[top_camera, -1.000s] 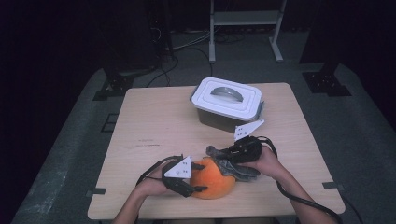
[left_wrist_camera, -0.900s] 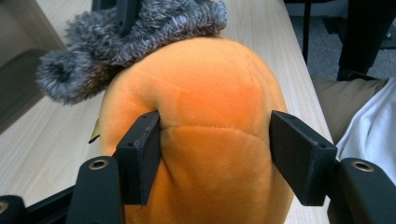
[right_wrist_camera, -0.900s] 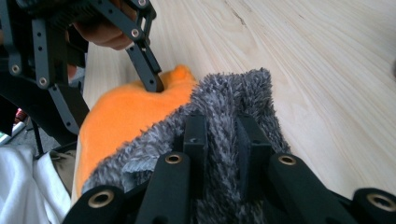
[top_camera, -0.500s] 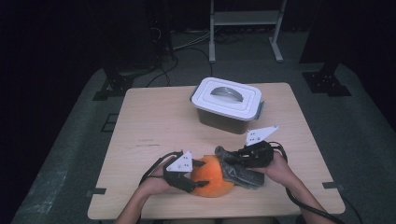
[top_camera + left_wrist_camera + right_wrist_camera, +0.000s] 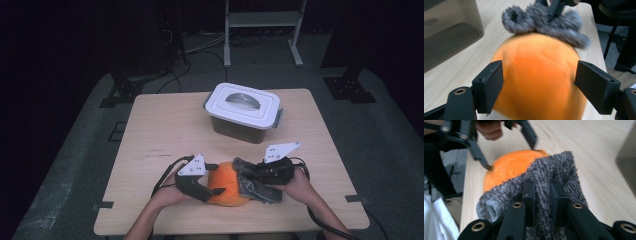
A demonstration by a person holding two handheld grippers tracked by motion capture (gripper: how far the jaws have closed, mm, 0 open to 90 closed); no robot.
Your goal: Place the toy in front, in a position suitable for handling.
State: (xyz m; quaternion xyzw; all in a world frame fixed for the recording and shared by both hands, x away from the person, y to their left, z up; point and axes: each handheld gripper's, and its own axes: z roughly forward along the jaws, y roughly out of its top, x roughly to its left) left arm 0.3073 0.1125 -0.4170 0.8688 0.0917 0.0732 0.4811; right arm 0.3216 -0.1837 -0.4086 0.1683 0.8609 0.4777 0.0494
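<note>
An orange plush ball (image 5: pixel 228 186) lies near the table's front edge, with a grey fuzzy cloth (image 5: pixel 248 186) against its right side. My left gripper (image 5: pixel 212 192) reaches in from the left. Its jaws have just been opening and now stand open around the ball (image 5: pixel 536 65); the right-hand pad (image 5: pixel 596 87) is clear of the plush. My right gripper (image 5: pixel 256 181) comes from the right and is shut on the grey cloth (image 5: pixel 559 167), whose pile bulges between and over the pads (image 5: pixel 543 195). The ball (image 5: pixel 511 167) lies just beyond it.
A lidded white box (image 5: pixel 244 111) with a grey handle stands at the middle back of the wooden table (image 5: pixel 165 130); its dark wall is close in the left gripper view (image 5: pixel 446 35). A person's forearms enter from the bottom edge. Dark floor and stands surround the table.
My right gripper has shifted to the right with the grey cloth in it. My left gripper's jaws have spread wider around the orange ball; that hand stayed in place.
</note>
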